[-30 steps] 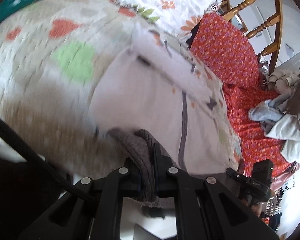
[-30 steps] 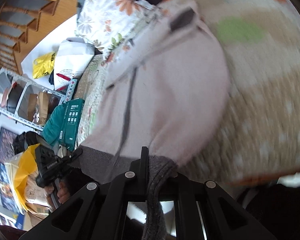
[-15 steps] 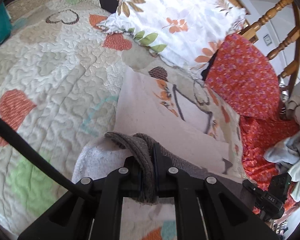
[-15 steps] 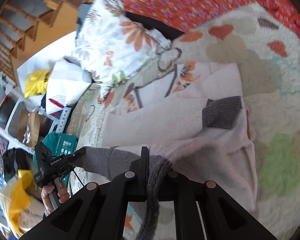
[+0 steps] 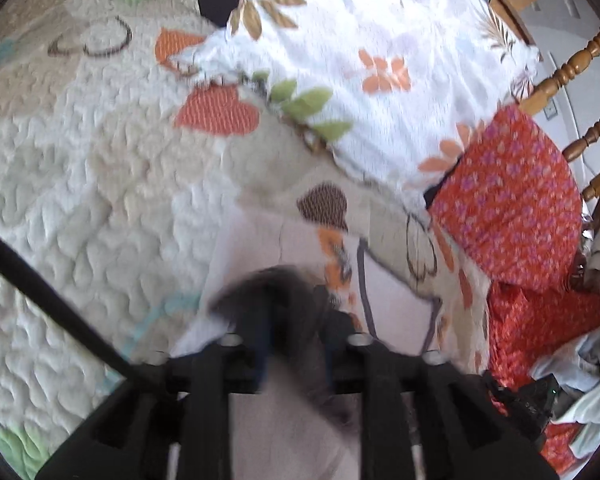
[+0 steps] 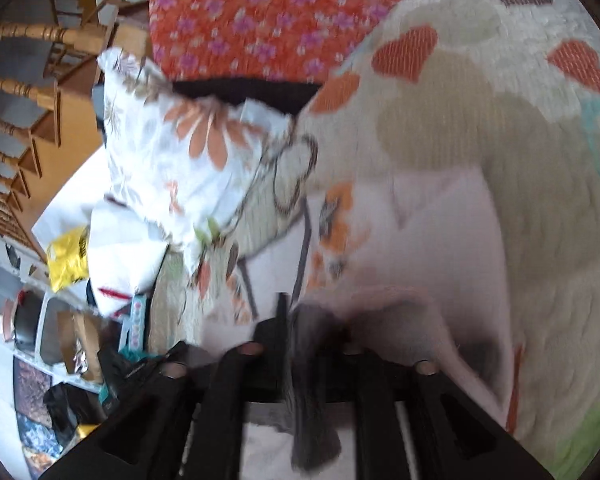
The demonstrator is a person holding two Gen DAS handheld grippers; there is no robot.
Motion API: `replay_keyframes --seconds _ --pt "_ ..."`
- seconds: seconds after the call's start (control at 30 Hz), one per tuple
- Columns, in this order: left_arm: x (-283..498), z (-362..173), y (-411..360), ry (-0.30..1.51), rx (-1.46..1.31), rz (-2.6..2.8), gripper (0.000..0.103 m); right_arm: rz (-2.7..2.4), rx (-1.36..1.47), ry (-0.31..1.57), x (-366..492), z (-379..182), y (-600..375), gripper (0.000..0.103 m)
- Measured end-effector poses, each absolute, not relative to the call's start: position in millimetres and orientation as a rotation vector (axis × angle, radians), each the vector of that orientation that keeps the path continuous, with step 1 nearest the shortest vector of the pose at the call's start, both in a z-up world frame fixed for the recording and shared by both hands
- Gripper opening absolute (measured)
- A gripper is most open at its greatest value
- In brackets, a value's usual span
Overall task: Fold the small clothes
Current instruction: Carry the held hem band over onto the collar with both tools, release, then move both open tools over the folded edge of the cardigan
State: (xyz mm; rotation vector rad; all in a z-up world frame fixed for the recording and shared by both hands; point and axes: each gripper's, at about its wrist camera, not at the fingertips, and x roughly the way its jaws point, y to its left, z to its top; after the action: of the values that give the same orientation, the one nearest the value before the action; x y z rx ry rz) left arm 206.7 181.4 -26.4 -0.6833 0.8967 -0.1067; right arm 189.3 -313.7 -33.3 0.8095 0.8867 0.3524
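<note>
Quilted bed [image 5: 100, 184] lies under our pale shirt [image 6: 452, 248]. Left gripper [image 5: 290, 320] and right gripper [image 6: 316, 328] each pinch its gray hem [image 5: 276, 280]; the rest lies flat just ahead.

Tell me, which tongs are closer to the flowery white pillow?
Hard to call; probably the right tongs. The flowery pillow lies ahead to their left. For the left tongs, the pillow lies ahead to their right. Both grip the pink garment's grey hem.

Soft matt cloth sweater [image 5: 392, 292], rough puckered quilt [image 5: 100, 184], glossy turned-wood chair [image 5: 572, 64].
</note>
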Motion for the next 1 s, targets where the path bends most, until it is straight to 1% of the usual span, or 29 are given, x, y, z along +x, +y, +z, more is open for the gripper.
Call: replay_keyframes --seconds 0.03,0.07,0.1,0.13,0.37,0.43,0.5,0.57,0.6,0.7,0.8,0.9,1.0 --pt "207.0 -22.6 182.8 0.876 -0.67 -0.087 0.045 0.325 0.781 0.871 191.7 -30.5 -314.7 0.06" --pt "206.8 -19.5 184.1 0.863 -0.659 -0.073 0.048 0.297 0.749 0.853 192.5 -26.8 -315.3 0.074" --pt "207.0 -17.3 184.9 0.856 -0.651 -0.066 0.052 0.281 0.73 0.842 193.5 -24.1 -314.9 0.074" --pt "206.9 -16.0 185.4 0.851 -0.644 -0.07 0.053 0.28 0.72 0.842 194.3 -22.9 -314.7 0.074" --pt "197.4 -16.3 182.2 0.888 -0.606 -0.06 0.054 0.231 0.647 0.829 185.8 -10.5 -310.8 0.074" --pt "190.4 -13.8 177.8 0.891 -0.585 -0.061 0.054 0.228 0.588 0.803 176.9 1.7 -302.7 0.069" --pt "182.1 -10.2 172.0 0.893 -0.56 -0.069 0.054 0.289 0.545 0.802 166.9 8.6 -289.0 0.059" --pt "172.9 -8.7 166.0 0.901 -0.55 -0.093 0.056 0.4 0.534 0.833 160.0 7.8 -271.3 0.055" --pt "168.8 -9.4 163.3 0.909 -0.553 -0.106 0.059 0.492 0.534 0.875 157.6 2.9 -257.7 0.055" --pt "162.6 -16.5 157.6 0.947 -0.564 -0.125 0.06 0.684 0.49 1.009 159.0 -17.3 -219.1 0.055" --pt "164.6 -22.8 157.0 0.967 -0.564 -0.109 0.06 0.561 0.291 1.052 181.3 -33.5 -194.1 0.054" --pt "169.4 -26.2 160.4 0.973 -0.547 -0.071 0.06 0.413 0.225 0.992 215.7 -32.6 -200.9 0.054" --pt "173.5 -26.5 166.1 0.974 -0.534 -0.047 0.06 0.203 0.076 0.91 259.1 -27.3 -206.9 0.054"
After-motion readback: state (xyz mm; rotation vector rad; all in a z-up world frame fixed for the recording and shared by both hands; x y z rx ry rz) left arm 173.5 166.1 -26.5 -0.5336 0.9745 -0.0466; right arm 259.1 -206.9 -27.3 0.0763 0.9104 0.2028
